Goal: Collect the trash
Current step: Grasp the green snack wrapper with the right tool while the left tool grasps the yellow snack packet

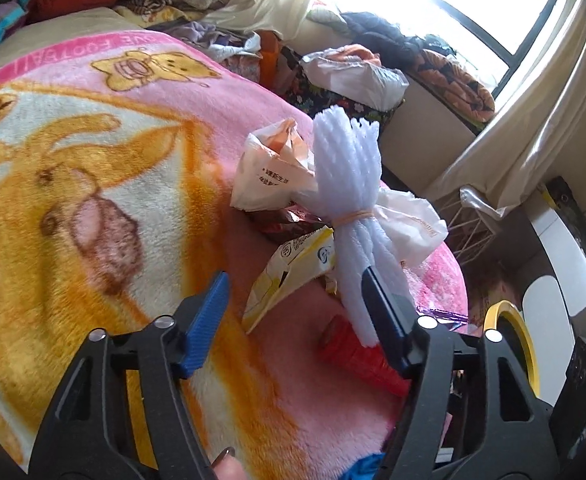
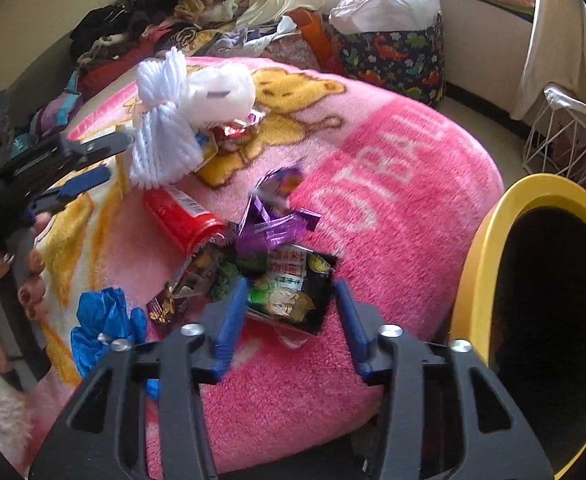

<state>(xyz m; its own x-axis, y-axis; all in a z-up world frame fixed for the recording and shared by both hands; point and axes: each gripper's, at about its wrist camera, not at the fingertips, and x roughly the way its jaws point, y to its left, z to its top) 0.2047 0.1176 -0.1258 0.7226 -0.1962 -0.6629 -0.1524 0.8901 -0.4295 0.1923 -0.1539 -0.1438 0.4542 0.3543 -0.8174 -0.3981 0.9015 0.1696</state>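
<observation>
Blanket (image 2: 393, 184): fleece, fuzzy pile, pink with orange cartoon bears and white lettering; landmark for everything below.
Foam net (image 1: 345, 200): white, ribbed, soft mesh sleeve, cinched at the waist by a tan rubber band; stands tilted over the litter heap in mid-blanket.
Left gripper (image 1: 293, 292): black frame, blue ribbed pads; jaws apart, nothing clamped. Right pad touching or just beside the foam net's lower end, cannot tell which; left pad clear of it over bare blanket.
Yellow wrapper (image 1: 289, 276): crumpled foil-paper, printed, between the left gripper's pads and just ahead of them.
Red can (image 2: 181, 216): smooth cylinder, lying on its side on the blanket, below the foam net.
White bags (image 1: 269, 172): thin, crinkled plastic, behind and beside the foam net.
Purple wrapper (image 2: 273, 216): shiny, torn foil strips, mid-blanket beyond the black packet.
Black packet (image 2: 293, 288): glossy, rectangular, printed with cartoon faces, flat on the blanket.
Right gripper (image 2: 289, 304): jaws part-way in, straddling the black packet; left pad at its edge, right pad just clear; not clenched.
Blue glove (image 2: 105, 324): wrinkled, thin, at the blanket's near-left edge.
Bin (image 2: 493, 240): round yellow rim, dark inside, off the blanket's right edge.
</observation>
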